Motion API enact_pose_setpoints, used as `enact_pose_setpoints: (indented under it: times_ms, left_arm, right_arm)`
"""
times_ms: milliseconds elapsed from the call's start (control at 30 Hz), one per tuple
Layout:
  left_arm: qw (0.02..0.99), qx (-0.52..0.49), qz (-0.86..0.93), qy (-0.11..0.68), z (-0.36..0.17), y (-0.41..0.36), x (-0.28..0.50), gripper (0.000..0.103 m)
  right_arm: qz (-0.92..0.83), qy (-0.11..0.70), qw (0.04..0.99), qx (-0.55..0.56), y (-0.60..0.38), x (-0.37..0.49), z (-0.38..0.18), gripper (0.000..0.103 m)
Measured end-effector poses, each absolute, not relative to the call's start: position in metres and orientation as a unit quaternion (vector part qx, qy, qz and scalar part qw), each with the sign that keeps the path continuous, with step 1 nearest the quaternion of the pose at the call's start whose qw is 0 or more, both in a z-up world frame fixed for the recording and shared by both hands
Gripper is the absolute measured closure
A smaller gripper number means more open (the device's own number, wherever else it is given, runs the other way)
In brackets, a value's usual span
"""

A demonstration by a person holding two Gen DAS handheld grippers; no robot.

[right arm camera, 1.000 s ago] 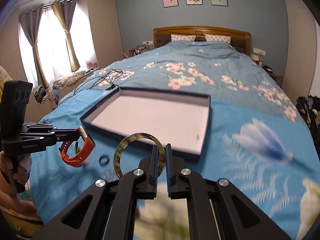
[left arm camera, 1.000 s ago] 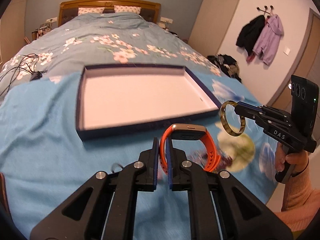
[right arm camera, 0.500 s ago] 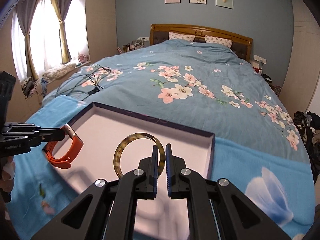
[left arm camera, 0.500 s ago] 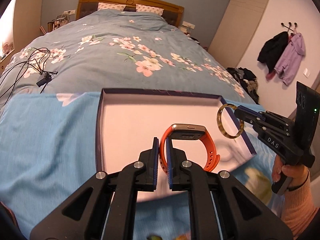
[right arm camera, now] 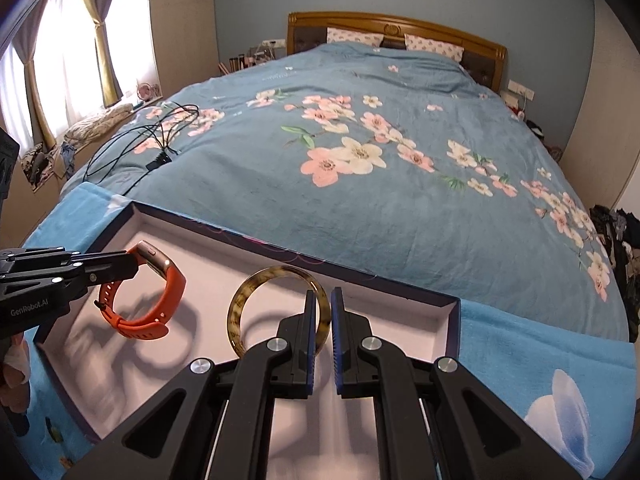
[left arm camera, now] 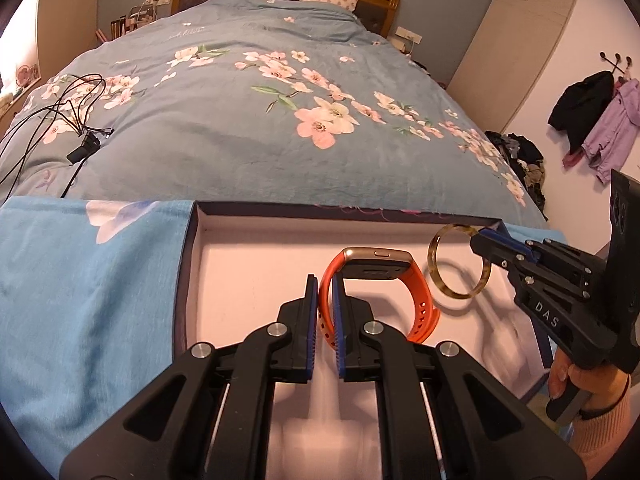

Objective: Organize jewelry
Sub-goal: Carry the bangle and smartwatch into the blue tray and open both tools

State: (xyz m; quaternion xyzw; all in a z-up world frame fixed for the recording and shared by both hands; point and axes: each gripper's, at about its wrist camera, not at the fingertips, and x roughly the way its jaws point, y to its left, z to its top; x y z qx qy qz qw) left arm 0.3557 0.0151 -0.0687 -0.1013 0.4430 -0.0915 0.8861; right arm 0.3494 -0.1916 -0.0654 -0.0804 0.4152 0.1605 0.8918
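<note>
My left gripper is shut on the strap of an orange watch and holds it over the shallow dark-rimmed tray with a pale pink floor. In the right wrist view the left gripper comes in from the left with the watch. My right gripper is shut on a tortoiseshell bangle, held over the tray. In the left wrist view the right gripper holds the bangle beside the watch.
The tray lies on a light blue cloth at the foot of a floral-quilted bed. Black cables lie on the quilt at the left. Coats hang on the right wall.
Both grippers have moved forward from in front of the tray to over its floor, carrying the watch and the bangle. Both stay shut.
</note>
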Motion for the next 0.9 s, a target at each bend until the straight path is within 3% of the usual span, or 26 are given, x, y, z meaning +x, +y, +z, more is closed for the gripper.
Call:
enact_pose_setpoints:
  times_ms: [533,700,800,833,900]
  left_arm:
    - [0.861,-0.126,-0.065,0.488,-0.096,0.015,0.395,0.093]
    - [0.878,-0.109,-0.064,0.461,-0.087,0.013,0.384,0.072]
    - [0.902,-0.079,-0.062,0.42,-0.067,0.011,0.361,0.066]
    - [0.911,-0.07,-0.066,0.402,-0.058,0.011,0.35,0.06]
    - [0.922,-0.056,-0.073,0.377,-0.045,0.013,0.329,0.056]
  right_arm:
    - [0.139,0.448,0.881,-0.065,-0.191,0.368,-0.075,0.095]
    - [0.148,0.423,0.893,-0.052,-0.198,0.352,-0.059,0.09]
    - [0.177,0.392,0.902,-0.046,-0.205,0.321,-0.039,0.079]
    - [0.19,0.378,0.905,-0.046,-0.207,0.307,-0.032,0.073]
    - [0.214,0.362,0.906,-0.05,-0.21,0.284,-0.022,0.069]
